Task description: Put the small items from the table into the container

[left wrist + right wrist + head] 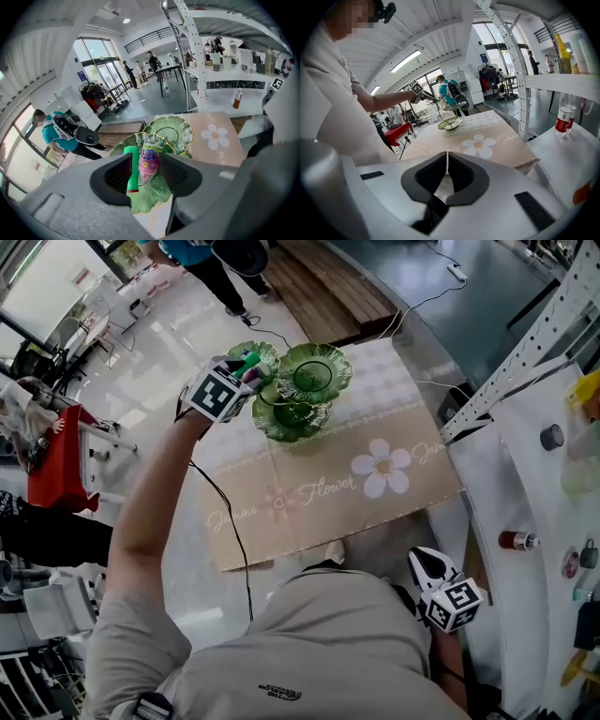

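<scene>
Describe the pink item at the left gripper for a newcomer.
At the floral tablecloth's far end stand green glass dishes. Above them, between the left gripper's opening jaws, is a pink printed packet, unlike the plain green tube beside it.

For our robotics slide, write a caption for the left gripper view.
Left gripper holds pink cup and green tube over green dish.

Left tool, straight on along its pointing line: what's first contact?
Probably the green leaf dish right ahead; depth unclear. The left tool has jaws opening, green tube and pink packet between them.
</scene>
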Demonstrator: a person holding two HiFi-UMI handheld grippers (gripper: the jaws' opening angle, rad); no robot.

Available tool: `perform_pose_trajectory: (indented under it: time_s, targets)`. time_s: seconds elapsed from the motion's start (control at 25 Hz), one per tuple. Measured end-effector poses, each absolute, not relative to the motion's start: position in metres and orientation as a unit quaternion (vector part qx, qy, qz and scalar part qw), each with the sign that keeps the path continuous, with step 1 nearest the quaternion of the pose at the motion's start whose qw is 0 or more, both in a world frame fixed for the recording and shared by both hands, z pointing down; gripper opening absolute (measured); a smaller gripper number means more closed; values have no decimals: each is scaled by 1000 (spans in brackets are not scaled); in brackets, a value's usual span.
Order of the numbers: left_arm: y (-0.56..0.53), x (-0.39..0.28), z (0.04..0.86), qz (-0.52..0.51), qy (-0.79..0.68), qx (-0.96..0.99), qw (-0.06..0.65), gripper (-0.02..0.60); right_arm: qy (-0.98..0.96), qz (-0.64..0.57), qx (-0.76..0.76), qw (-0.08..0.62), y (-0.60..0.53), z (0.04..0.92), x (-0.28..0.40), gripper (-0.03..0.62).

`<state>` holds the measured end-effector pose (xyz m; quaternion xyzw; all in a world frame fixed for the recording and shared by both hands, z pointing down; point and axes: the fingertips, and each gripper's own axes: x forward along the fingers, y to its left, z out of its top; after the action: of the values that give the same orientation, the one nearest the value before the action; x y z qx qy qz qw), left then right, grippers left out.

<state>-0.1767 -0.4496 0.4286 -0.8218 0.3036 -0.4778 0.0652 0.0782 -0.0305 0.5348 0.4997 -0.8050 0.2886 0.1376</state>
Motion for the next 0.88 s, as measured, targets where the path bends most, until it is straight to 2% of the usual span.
perform_pose_trajectory:
  time_s: [0.32,0.6,0.88]
  targets:
    - [-393,-166,375,-372,366,-850,73,175,-827,270,470,150,-12,526,102,23]
    - [-252,-111,380,-237,346,-908,-22,168,-853,243,432,162,6,518,131,23]
    - [-104,-55,418,-146,306,-930,-141,24,-881,223,383,168,36,515,139,23]
